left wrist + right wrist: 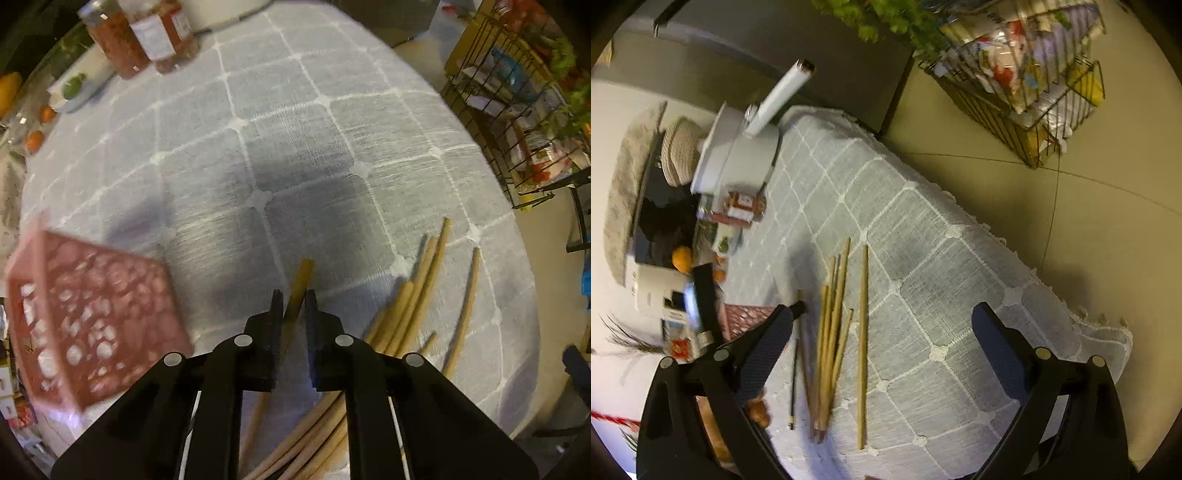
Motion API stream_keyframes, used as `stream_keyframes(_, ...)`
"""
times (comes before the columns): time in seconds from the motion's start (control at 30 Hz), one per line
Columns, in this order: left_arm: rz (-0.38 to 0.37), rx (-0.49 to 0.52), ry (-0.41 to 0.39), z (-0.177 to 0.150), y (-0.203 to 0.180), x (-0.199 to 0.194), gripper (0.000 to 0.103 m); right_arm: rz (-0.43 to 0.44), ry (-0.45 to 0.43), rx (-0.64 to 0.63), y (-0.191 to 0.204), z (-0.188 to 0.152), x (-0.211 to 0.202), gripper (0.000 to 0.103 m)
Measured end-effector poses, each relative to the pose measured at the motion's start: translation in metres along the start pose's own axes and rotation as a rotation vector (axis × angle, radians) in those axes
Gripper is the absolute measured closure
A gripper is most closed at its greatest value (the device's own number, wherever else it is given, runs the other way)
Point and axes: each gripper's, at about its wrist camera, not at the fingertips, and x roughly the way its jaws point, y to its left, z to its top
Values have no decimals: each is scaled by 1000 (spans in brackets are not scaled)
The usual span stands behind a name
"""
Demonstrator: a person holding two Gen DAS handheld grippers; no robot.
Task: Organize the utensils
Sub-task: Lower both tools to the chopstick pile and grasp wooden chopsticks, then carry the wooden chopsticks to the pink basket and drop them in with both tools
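My left gripper (293,295) is shut on a wooden chopstick (301,284) and holds it above the grey checked tablecloth (295,147). Several loose wooden chopsticks (413,295) lie to its right. A pink perforated basket (92,325) stands at the left, blurred. In the right wrist view my right gripper (886,325) is open and empty above the chopstick pile (831,332). A single chopstick (863,343) lies just right of the pile, and a dark chopstick (793,384) lies left of it. The pink basket (742,317) shows behind the left finger.
Two jars of red preserve (144,33) stand at the back left beside a plate with a lime (74,86) and oranges (35,140). A white pot (738,155) stands at the table's far end. A wire rack of packets (1027,81) stands on the floor past the table edge.
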Motion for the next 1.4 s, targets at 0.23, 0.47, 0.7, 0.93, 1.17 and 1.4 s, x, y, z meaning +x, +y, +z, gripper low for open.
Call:
stream_keyframes(0.23,-5,29,-253,-62,15,-110,93,-44,82,-51,20,2,34,22)
stream_keyframes(0.47,-17,19,-475,-114,3,-181,94,-123,162,-35,33,17,77,46)
stream_keyframes(0.7,-92,-46,-618,-142,11,-223,96,-243,204,-73,51,20,113,93)
stream_keyframes(0.93,-169,-136,-691,-139,32,-241,96,-235,143,-113,55,6,118,97)
stream_keyframes(1.17,-175,-174,-710,-148,50,-248,96,-115,9,-158,60,-4,53,97)
stream_keyframes(1.4,-177,-226,-739,-157,67,-258,96,25,-112,-296,96,-30,-38,97)
